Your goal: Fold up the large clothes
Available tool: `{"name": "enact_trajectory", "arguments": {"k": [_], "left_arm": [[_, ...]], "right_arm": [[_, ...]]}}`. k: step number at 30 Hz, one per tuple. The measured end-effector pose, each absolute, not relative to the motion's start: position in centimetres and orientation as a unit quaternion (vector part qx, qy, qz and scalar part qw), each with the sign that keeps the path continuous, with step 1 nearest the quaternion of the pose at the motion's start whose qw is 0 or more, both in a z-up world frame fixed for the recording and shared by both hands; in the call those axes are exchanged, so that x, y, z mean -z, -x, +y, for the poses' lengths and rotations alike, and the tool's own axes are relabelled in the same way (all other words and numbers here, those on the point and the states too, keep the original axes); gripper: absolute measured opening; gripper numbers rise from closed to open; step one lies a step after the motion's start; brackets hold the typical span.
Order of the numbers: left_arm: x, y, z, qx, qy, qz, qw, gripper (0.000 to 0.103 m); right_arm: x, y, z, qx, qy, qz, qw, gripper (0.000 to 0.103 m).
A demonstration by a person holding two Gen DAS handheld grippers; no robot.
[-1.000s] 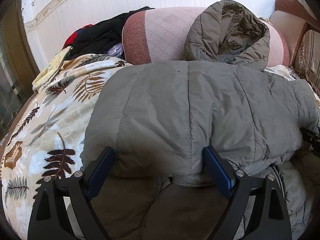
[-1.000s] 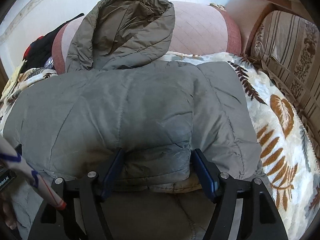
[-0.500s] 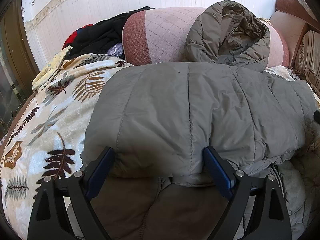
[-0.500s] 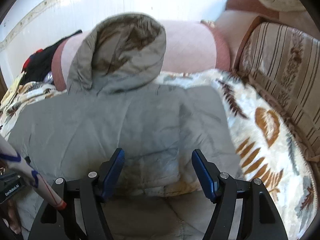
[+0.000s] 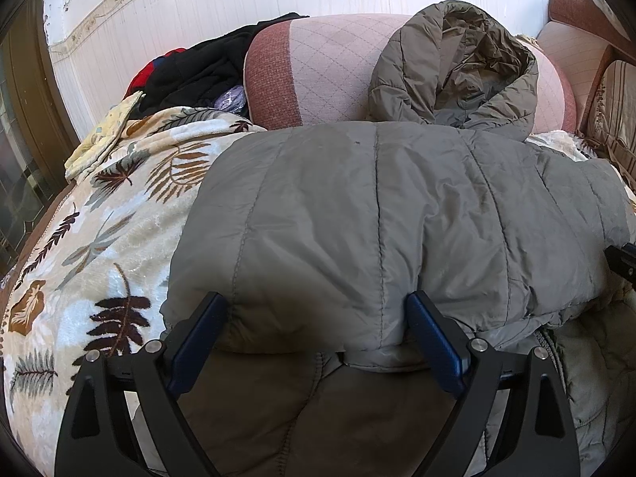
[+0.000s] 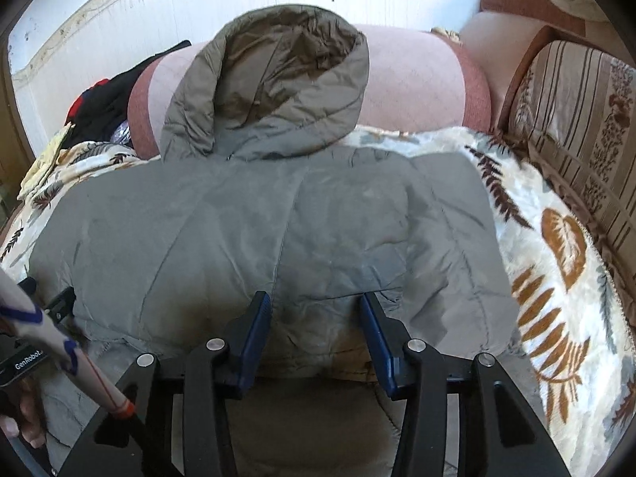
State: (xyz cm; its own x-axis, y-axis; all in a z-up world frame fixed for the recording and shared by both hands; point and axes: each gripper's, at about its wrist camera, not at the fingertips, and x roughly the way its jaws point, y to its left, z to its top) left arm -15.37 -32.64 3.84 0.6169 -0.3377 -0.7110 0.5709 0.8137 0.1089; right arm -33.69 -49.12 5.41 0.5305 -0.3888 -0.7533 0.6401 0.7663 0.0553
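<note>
A grey-green quilted hooded jacket [image 5: 377,214] lies folded on the leaf-print blanket, also in the right wrist view [image 6: 278,238]. Its hood [image 5: 461,63] rests against the pink bolster, as the right wrist view [image 6: 270,75] shows too. My left gripper [image 5: 316,318] is open, its jaws wide, straddling the near folded edge of the jacket. My right gripper [image 6: 316,314] is open with its jaws closer together, also at the near folded edge. The jacket's darker lower layer lies under both grippers.
A pink bolster [image 5: 318,67] lies behind the jacket. Dark clothes [image 5: 198,71] are piled at the back left. A striped sofa cushion [image 6: 576,119] stands at the right. The leaf-print blanket [image 5: 99,238] covers the surface. The left-hand device and a patterned sleeve [image 6: 35,338] show at the left.
My right gripper's jaws have narrowed from wide open and it has shifted along the jacket's near edge. My left gripper has stayed still.
</note>
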Motion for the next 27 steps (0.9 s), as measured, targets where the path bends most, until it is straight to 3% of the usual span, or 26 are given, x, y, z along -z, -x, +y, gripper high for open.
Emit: {"name": "enact_trajectory", "arguments": {"k": [19,27], "left_arm": [[-8.4,16.0,-30.7,0.286,-0.126,0.328,0.891,0.092],[-10.1,15.8,-29.2,0.291,-0.110,0.319,0.895,0.092]], "right_arm": [[-9.1,37.7,-44.6,0.307,-0.186,0.391,0.847,0.051],[-16.7,38.8,-43.4,0.283,-0.234,0.370,0.853,0.051]]}}
